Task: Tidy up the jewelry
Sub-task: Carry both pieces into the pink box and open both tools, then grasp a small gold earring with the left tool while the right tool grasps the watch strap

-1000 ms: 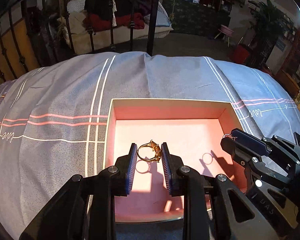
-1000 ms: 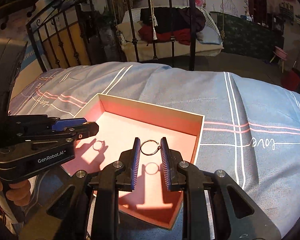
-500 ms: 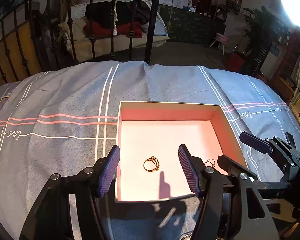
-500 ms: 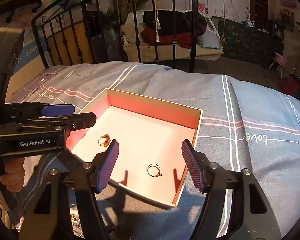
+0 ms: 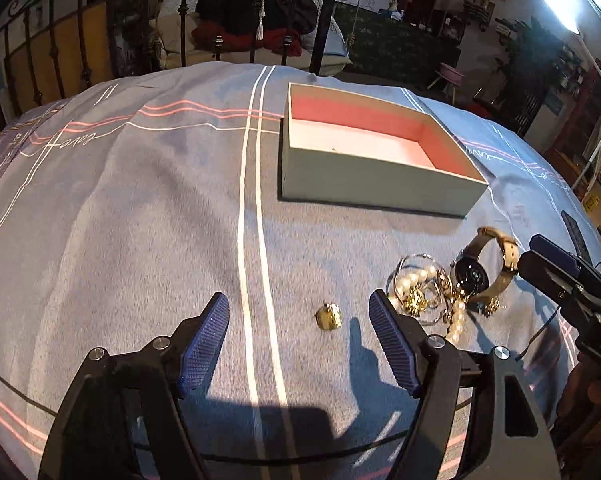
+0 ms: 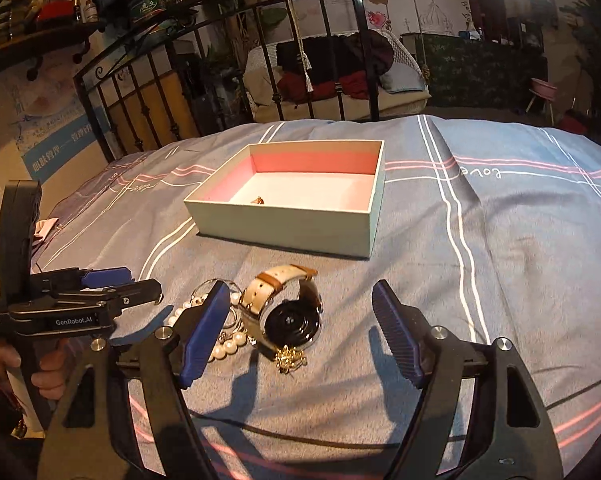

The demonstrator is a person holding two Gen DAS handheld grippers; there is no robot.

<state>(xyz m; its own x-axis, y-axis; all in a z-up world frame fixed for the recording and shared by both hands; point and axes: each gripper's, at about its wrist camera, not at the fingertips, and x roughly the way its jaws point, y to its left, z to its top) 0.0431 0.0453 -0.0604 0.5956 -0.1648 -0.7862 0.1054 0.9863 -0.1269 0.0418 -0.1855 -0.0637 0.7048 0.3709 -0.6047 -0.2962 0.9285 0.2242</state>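
- Left gripper [image 5: 298, 322]: jaws opening, blue ribbed pads wide apart, nothing pressed between them; hangs over the bedspread, nearer the camera than the box.
- Blue-grey bedspread [image 5: 140, 220] with white and pink stripes: carries everything; paired white stripes run past the left side of the box toward the camera.
- Small gold piece [image 5: 329, 316]: lies alone on the cloth, nearer than the box, in the gap between the left gripper's pads but touching neither; kind too small to tell.
- Box [image 5: 374, 188]: pale outside, pink inside, open on top, flat on the bedspread, well beyond the loose jewelry.
- Gold ring [image 6: 258, 200]: inside the box, near its front wall toward the left corner in the right wrist view; only a speck above the wall in the left wrist view.
- Pearl strand [image 5: 454, 316] tangled with thin bangles and gold bits: heaped on the cloth in front of the box, just left of the watch and touching it.
- Wristwatch [image 6: 290, 316]: dark round face, tan and brown strap looped upward; in front of the box's right half, gold chain bits [image 6: 290, 358] at its near edge.
- Right gripper [image 6: 298, 328]: jaws opening, pads set wide; watch sits in the gap with no pad pressing on it, left pad overlapping the pearls in view.
- Person's hand [image 6: 46, 372]: wrapped on the left gripper's handle, at the far left of the right wrist view.
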